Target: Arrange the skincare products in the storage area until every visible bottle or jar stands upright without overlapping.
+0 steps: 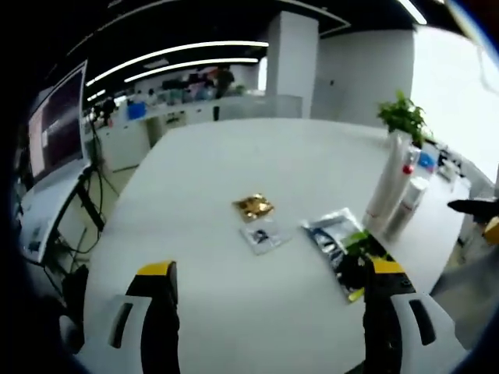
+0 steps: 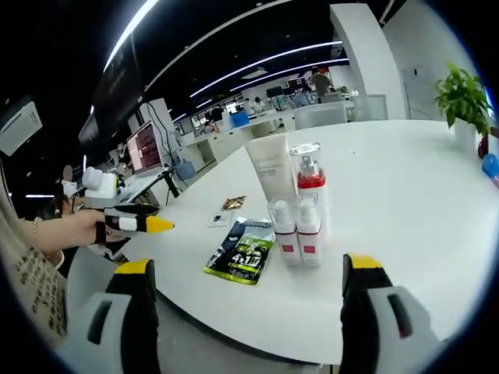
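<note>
On the white tabletop [image 1: 257, 179] in the left gripper view, the left gripper [image 1: 273, 312] has its jaws spread wide with nothing between them, hanging over the near part of the surface. Three flat packets lie mid-table: a gold sachet [image 1: 253, 206], a small clear sachet [image 1: 263, 235] just beside it, and a larger dark pouch [image 1: 337, 243] whose near end is hidden behind the right-hand jaw. Past the pouch, near the table's right edge, a white tube [image 1: 387, 181] stands upright with a bottle [image 1: 407, 204] touching or just beside it; how many bottles stand there is hard to tell. A potted plant [image 1: 404, 117] stands behind them. A monitor [image 1: 54, 125] sits off the table to the left.

In the right gripper view, the right gripper [image 2: 245, 312] also has its jaws spread and empty, near the tabletop's [image 2: 390, 195] edge. Ahead stand four upright items in a tight cluster: one white tube [image 2: 269, 173], one tall red-collared bottle [image 2: 310, 187], and two small red-banded bottles [image 2: 283, 230] in front. The dark pouch [image 2: 242, 251] lies flat just left of them, with the two sachets [image 2: 228, 210] farther back. The left gripper [image 2: 136, 224] enters from the left, held in a hand [image 2: 74, 230]. One plant [image 2: 461, 97] stands at the far right.
</note>
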Demonstrator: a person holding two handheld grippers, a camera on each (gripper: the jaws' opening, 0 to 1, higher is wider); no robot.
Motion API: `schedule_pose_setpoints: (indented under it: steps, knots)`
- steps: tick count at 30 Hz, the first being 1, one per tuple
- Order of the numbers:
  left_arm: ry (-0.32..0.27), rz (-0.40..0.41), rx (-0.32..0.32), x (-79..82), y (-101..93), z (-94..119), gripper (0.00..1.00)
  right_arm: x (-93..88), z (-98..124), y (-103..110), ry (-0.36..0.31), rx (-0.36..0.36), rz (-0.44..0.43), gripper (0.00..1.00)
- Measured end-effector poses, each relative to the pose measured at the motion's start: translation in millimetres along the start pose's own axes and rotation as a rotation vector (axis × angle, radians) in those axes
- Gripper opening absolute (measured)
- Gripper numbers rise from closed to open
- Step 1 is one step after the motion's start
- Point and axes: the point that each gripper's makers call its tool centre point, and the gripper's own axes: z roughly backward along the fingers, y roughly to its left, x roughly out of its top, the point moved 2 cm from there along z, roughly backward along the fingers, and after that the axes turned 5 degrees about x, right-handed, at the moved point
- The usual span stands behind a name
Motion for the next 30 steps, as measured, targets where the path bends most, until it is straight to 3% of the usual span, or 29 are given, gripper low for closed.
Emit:
schedule_pose_setpoints:
  steps: [2,5,8,22,30]
  knots:
    - [0.019,0.03,-0.008,-0.1,-0.4,-8,0.96,-0.5,-1,0,0.006,0.0,0.004,0.98]
    - [0.025,0.024,-0.004,1.5,-0.8,-18,0.95,-0.9,-1,0,0.01,0.002,0.002,0.98]
    - [0.067,0.013,0.001,-2.8,-0.5,-28,0.95,-1.3,-1,-1,0.013,0.0,-0.006,0.98]
    - [0.132,0.048,0.008,-6.2,-11.5,-70,0.94,-0.6,0,-6,0.005,-0.026,-0.028,0.98]
    - [0.165,0.039,0.044,-8.1,-13.1,-94,0.85,-0.9,1,-9,0.001,-0.044,-0.038,0.97]
